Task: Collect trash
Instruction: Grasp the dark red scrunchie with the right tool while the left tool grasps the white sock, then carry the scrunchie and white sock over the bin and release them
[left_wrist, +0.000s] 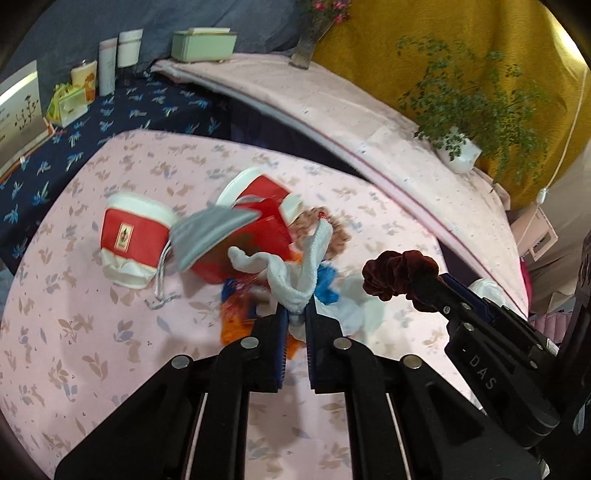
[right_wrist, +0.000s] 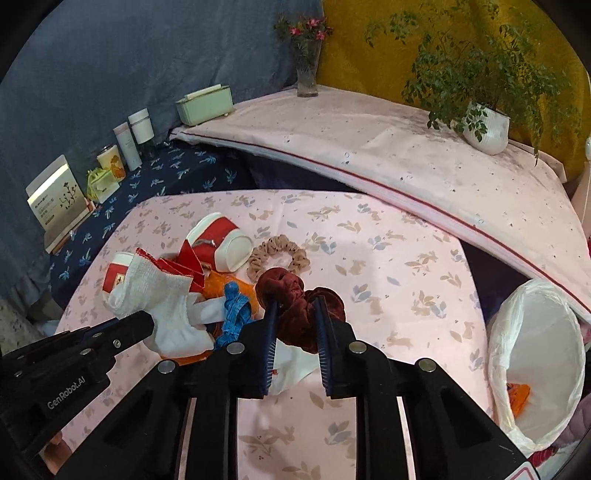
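Note:
My left gripper (left_wrist: 295, 306) is shut on a white sock (left_wrist: 303, 269), lifted above the pile; it also shows in the right wrist view (right_wrist: 166, 306). My right gripper (right_wrist: 297, 306) is shut on a dark red velvet scrunchie (right_wrist: 295, 299), seen in the left wrist view (left_wrist: 399, 273). Below lie red and white paper cups (left_wrist: 129, 236), a grey pouch (left_wrist: 210, 229), red packets (left_wrist: 258, 236), orange and blue scraps (right_wrist: 229, 295) and a beige scrunchie (right_wrist: 279, 254). A bin with a white liner (right_wrist: 535, 354) stands at the right of the table.
The pink patterned tablecloth (right_wrist: 388, 258) covers the table. Behind are a raised pink shelf (right_wrist: 369, 140) with a glass vase (right_wrist: 306, 70), a potted plant (right_wrist: 484, 125) and a green box (right_wrist: 205, 103). Bottles, a cup and a card stand (right_wrist: 59, 195) stand on the blue cloth at left.

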